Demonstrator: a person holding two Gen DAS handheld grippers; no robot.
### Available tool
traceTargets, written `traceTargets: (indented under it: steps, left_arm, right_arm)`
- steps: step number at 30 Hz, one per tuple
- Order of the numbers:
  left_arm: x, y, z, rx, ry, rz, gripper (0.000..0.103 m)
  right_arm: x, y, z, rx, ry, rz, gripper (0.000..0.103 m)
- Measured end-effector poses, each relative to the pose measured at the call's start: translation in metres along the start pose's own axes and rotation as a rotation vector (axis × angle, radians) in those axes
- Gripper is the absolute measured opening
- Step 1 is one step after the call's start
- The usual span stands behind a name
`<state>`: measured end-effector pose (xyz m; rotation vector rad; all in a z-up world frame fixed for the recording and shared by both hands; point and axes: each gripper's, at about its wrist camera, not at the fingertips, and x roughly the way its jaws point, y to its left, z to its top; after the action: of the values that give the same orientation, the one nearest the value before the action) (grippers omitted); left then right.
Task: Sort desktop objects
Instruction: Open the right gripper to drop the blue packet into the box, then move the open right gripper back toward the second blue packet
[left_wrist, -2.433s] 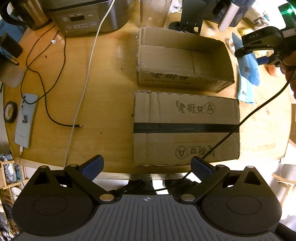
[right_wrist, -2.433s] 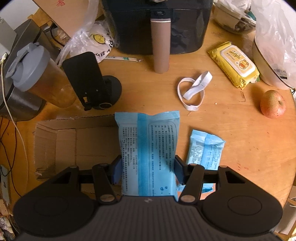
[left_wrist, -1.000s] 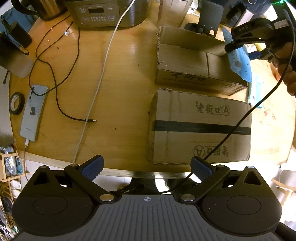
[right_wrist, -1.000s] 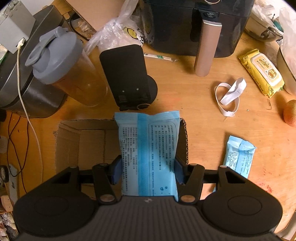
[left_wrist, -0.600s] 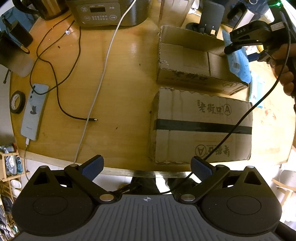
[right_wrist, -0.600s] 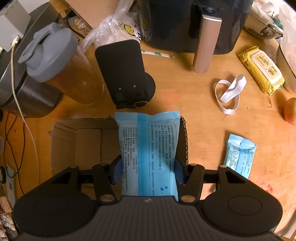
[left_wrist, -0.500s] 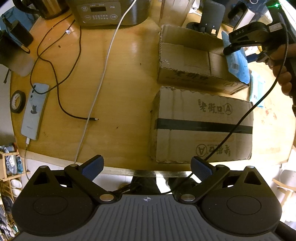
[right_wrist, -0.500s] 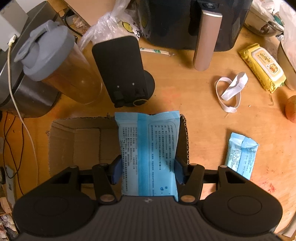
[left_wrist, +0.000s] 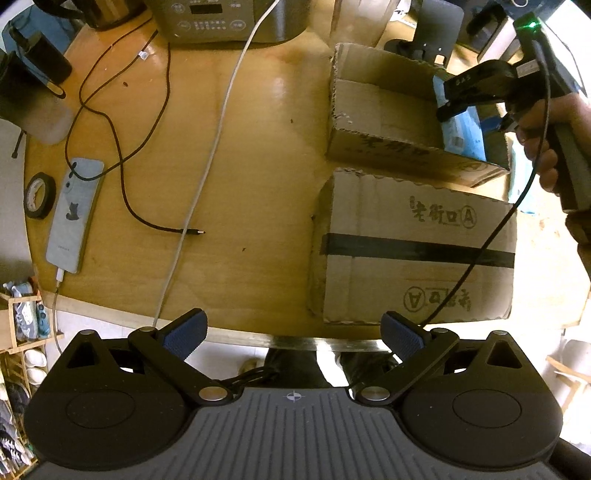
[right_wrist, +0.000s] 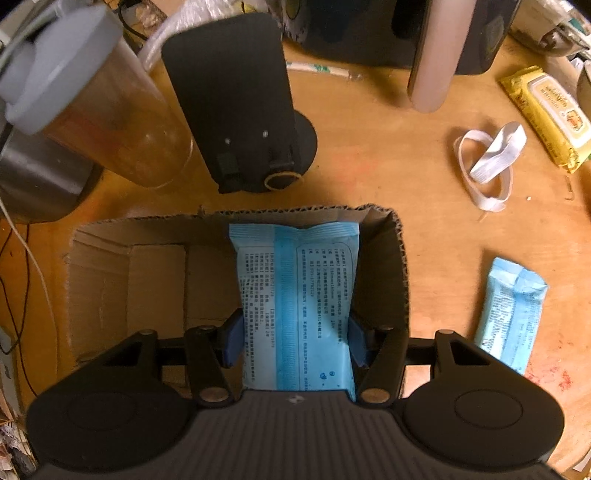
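My right gripper (right_wrist: 293, 341) is shut on a light blue packet (right_wrist: 295, 295) with printed text, pads pressing its two long sides. The packet hangs down inside the right end of an open cardboard box (right_wrist: 110, 236). In the left wrist view the same packet (left_wrist: 461, 129) dips below the rim of the open box (left_wrist: 369, 110), with the right gripper (left_wrist: 476, 90) and a hand above it. My left gripper (left_wrist: 293, 332) stands open and empty above the table's near edge. A second, smaller blue packet (right_wrist: 511, 310) lies on the table right of the box.
A closed taped carton (left_wrist: 417, 243) lies in front of the open box. A phone (left_wrist: 74, 214), tape roll (left_wrist: 38, 194) and cables (left_wrist: 122, 173) lie at the left. Behind the box stand a shaker bottle (right_wrist: 92, 110), a black stand (right_wrist: 236, 107), a white band (right_wrist: 487, 162) and a yellow wipes pack (right_wrist: 543, 110).
The right gripper has come down with the blue packet, from above the box rim to inside the box's right end. The left gripper has stayed where it was.
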<state>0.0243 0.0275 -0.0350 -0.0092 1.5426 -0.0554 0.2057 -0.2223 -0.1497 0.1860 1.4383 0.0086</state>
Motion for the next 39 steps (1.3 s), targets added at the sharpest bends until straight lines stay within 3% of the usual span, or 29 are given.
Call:
traceTargets:
  steps: [11,12,13,14,39]
  left_arm:
    - [0.005,0.003,0.005,0.0,0.018,0.0,0.103]
    - [0.005,0.002,0.005,0.003,0.019,-0.001,0.103]
    - [0.006,0.002,0.006,0.005,0.02,-0.002,0.103]
    - [0.006,0.002,0.006,0.007,0.02,-0.003,0.103]
    - [0.003,-0.007,0.009,0.026,0.01,-0.014,0.103]
  right_arm:
    - [0.016,0.014,-0.002,-0.039,0.01,-0.052,0.06]
    - [0.016,0.014,-0.002,-0.037,0.011,-0.049,0.077]
    - [0.015,0.014,-0.002,-0.035,0.005,-0.04,0.085]
    - [0.014,0.015,-0.001,-0.038,-0.004,-0.039,0.103]
    - [-0.019,0.017,0.004,-0.018,-0.028,-0.035,0.103]
